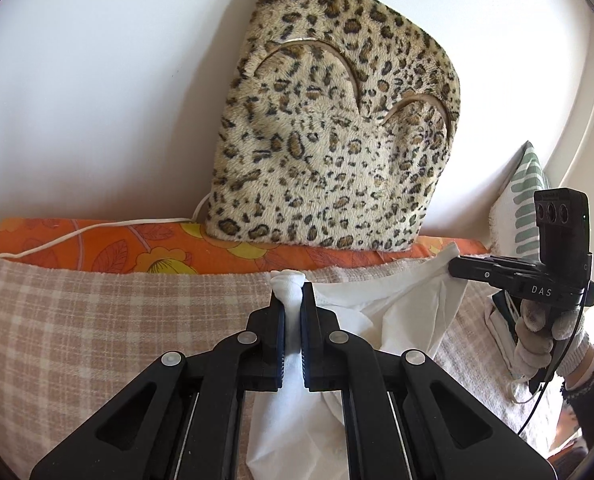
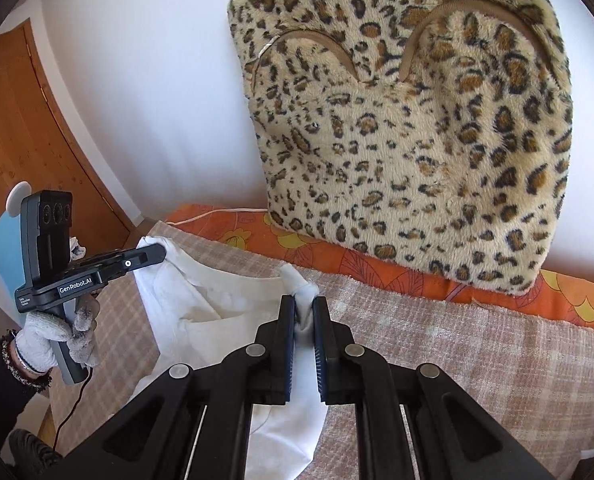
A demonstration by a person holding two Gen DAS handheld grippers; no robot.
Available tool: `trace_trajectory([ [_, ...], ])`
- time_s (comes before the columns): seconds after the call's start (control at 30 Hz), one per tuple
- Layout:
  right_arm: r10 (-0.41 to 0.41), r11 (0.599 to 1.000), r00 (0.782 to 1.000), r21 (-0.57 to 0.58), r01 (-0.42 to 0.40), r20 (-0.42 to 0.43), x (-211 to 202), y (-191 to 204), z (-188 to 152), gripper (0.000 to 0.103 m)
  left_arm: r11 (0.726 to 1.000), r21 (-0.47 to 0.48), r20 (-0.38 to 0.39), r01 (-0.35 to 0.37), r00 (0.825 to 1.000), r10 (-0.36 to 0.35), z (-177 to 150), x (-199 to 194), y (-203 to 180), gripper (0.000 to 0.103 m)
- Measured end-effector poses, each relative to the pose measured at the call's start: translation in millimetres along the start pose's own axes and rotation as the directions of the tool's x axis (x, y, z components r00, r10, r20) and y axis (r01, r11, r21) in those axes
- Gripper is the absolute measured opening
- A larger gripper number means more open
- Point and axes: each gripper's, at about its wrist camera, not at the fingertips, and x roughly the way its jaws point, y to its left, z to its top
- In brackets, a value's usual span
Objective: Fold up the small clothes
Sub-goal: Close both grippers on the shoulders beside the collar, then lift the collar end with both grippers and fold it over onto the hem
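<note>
Leopard-print cushion (image 1: 333,140) against white wall (image 1: 117,100), on orange floral sheet (image 1: 137,246); wooden door (image 2: 29,128).

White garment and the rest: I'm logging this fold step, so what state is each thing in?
White garment: pinched at two points, hanging between the grippers.
Left gripper: shut on the garment.
Right gripper: shut on the garment.
Leopard cushion: upright against the wall.
Checked blanket: spread flat.
Wooden door: closed.
</note>
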Motion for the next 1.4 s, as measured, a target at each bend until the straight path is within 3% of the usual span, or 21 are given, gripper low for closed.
trace_trajectory([
  [0.3, -0.01, 1.0, 1.0, -0.015, 0.01, 0.015, -47.8, 38.0, -29.7, 0.007, 1.0, 0.027, 0.002, -0.002, 1.0, 0.002, -27.8, -49.6, -22.5, 0.005],
  [0.77, -0.03, 0.996, 1.0, -0.083, 0.03, 0.004, -107.8, 97.7, -113.3, 0.004, 0.998, 0.054, 0.004, 0.021, 1.0, -0.021, -101.5, -114.2, -54.2, 0.005],
  [1.03, -0.036, 0.995, 0.999, -0.093, 0.033, -0.027, -122.7, 112.6, -161.3, 0.004, 0.992, 0.124, -0.049, -0.003, 0.999, 0.01, -156.4, -126.9, -66.8, 0.005],
  [1.4, -0.104, 0.981, 0.993, -0.168, 0.094, -0.053, -136.2, 131.3, -205.0, 0.004, 0.974, 0.223, -0.069, -0.031, 0.996, 0.048, -202.7, -132.5, -74.9, 0.005],
])
